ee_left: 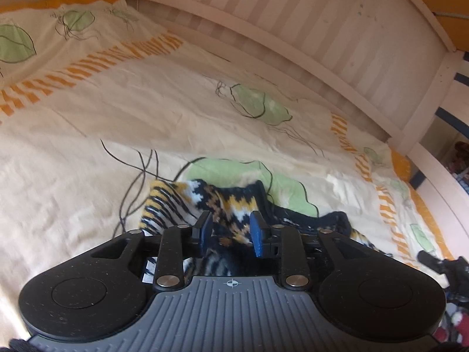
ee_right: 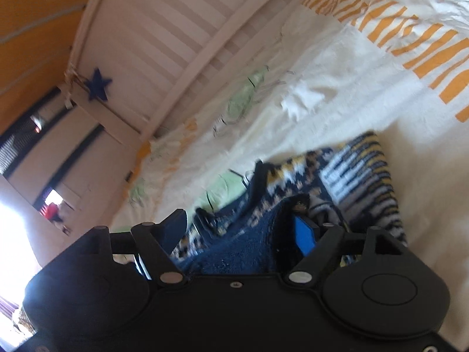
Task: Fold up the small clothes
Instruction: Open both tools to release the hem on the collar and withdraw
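Note:
A small knitted garment (ee_left: 187,202) in dark blue, yellow and white zigzag lies bunched on the bedcover. In the left wrist view my left gripper (ee_left: 231,230) sits low over it. Its blue pads (ee_left: 258,231) stand a little apart, with knit showing in the gap and neither pad pressing on it. In the right wrist view the garment (ee_right: 360,173) runs from a striped end at the right to a plain dark blue part right under my right gripper (ee_right: 240,231). That gripper's jaws stand wide, and the cloth lies loose between them.
The cream bedcover (ee_left: 88,152) has orange stripes and green leaf prints. A white slatted bed rail (ee_left: 322,29) runs along the far side, with a blue star (ee_right: 98,85) on its post. An orange wall (ee_right: 35,14) rises beyond the rail.

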A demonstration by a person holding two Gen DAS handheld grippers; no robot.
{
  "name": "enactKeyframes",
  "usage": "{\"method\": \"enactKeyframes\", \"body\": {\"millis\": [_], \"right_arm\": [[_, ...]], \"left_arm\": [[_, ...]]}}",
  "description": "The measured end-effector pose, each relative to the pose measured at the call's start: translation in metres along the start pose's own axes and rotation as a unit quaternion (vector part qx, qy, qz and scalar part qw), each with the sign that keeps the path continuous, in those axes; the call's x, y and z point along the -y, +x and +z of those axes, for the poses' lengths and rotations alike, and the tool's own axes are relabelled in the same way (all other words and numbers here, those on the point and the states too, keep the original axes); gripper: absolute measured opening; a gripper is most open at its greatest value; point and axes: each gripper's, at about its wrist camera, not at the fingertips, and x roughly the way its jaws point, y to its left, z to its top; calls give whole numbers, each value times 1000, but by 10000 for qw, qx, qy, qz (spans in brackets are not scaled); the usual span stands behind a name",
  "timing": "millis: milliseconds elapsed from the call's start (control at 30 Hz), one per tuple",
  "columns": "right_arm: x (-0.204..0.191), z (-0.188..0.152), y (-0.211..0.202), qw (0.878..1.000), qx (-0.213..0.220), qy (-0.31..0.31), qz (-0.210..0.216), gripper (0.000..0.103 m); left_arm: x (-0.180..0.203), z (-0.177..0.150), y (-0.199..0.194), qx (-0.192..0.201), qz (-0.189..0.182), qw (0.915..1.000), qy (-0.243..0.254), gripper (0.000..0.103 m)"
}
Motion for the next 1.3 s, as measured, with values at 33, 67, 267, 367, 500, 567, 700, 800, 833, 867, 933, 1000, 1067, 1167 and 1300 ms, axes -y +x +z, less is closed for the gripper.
{"method": "enactKeyframes", "body": {"millis": [33, 67, 267, 367, 500, 567, 700, 800, 833, 867, 933, 1000, 1067, 1167, 1300], "right_arm": [[0, 1, 0, 10000, 50, -23, 0, 81], [0, 2, -1, 9999, 96, -45, -12, 82], [1, 11, -10, 9989, 472, -12, -33, 85], [0, 15, -14, 9982, 580, -84, -96, 85], [0, 18, -13, 9985, 526, -140, -99, 85], [-2, 18, -12, 9985, 466, -242, -147, 85], [-6, 16, -8, 9990, 337, -295, -98, 85], [-10, 14, -5, 9989, 237, -389, -68, 85], [-12, 13, -5, 9987, 215, -450, -68, 85], [-14, 12, -5, 9985, 190, -518, -62, 85], [-22, 9, -4, 9975, 142, -694, -45, 85], [-33, 6, -3, 9952, 60, -981, 6, 85], [-47, 0, -1, 9911, -79, -1323, 85, 85], [-68, -14, 6, 9823, -443, -1788, 338, 85], [-89, -41, 25, 9642, -1276, -2218, 702, 85]], "left_arm": [[1, 0, 0, -11, -6, 10000, 28, 27], [4, 1, -1, -23, -32, 10000, 76, 27], [35, 3, -5, -216, -594, 9926, 1041, 27], [52, -2, -3, -682, -1171, 9762, 1694, 27], [69, -17, 1, -1444, -1887, 9403, 2437, 27], [68, -26, 7, -1833, -2173, 9281, 2404, 27], [54, -39, 31, -2122, -1700, 9420, 1970, 27], [34, -37, 44, -1878, -1180, 9656, 1355, 27], [26, -34, 46, -1742, -1160, 9719, 1079, 27], [21, -32, 46, -1601, -1071, 9775, 863, 27], [16, -27, 43, -1232, -708, 9874, 704, 27], [13, -25, 37, -929, -420, 9923, 702, 27], [7, -20, 34, -773, -271, 9953, 522, 27], [0, -17, 34, -762, -224, 9966, 228, 27], [-1, -15, 35, -830, -193, 9961, 207, 28]]}}
